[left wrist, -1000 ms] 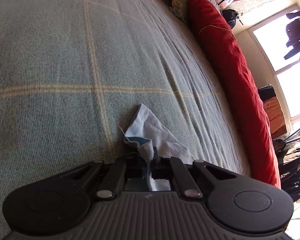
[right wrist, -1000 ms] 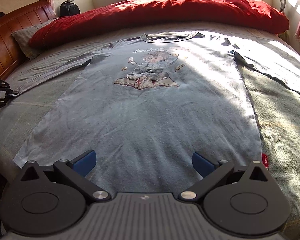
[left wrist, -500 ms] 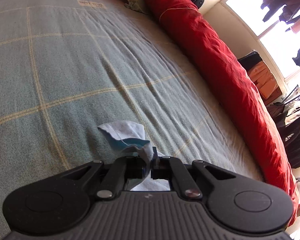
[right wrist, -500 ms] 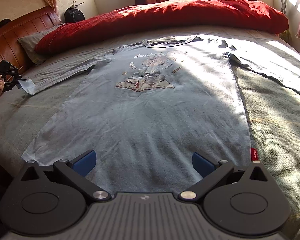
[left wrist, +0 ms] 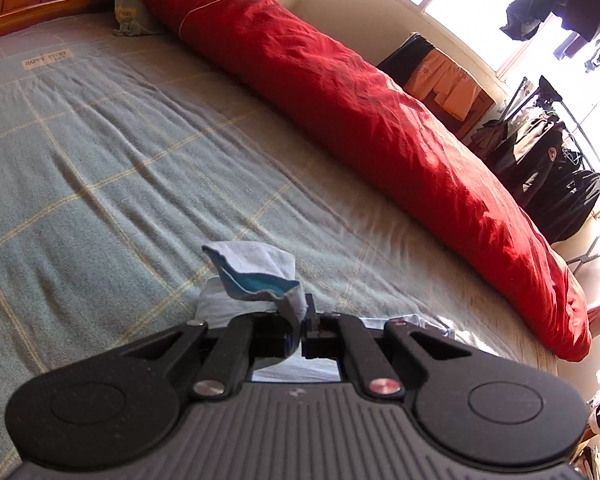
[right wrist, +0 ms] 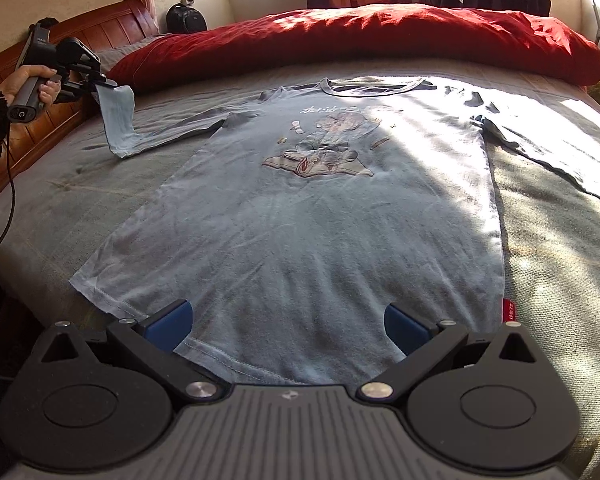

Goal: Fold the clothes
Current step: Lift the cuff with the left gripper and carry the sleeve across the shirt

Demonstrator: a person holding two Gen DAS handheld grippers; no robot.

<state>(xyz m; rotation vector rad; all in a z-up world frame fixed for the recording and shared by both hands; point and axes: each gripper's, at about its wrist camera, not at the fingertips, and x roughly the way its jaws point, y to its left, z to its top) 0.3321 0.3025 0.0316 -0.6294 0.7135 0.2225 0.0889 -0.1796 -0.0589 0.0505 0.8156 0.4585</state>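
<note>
your left tool (left wrist: 304, 322) is clamped on the sleeve cuff (left wrist: 256, 270), lifted clear of the bed (left wrist: 100, 152).
right tool (right wrist: 288, 326) gapes over the long-sleeve shirt's (right wrist: 300, 232) hem, likely ready to pin it for the fold.

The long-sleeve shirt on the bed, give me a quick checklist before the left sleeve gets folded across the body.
1. Left tongs shut on the sleeve cuff: ok.
2. Cuff lifted off the bedspread: ok.
3. Shirt body lying flat: ok.
4. Right tongs open over the hem, gripping nothing: ok.
5. Right sleeve laid out flat: ok.
6. Red duvet apart from the collar: ok.
</note>
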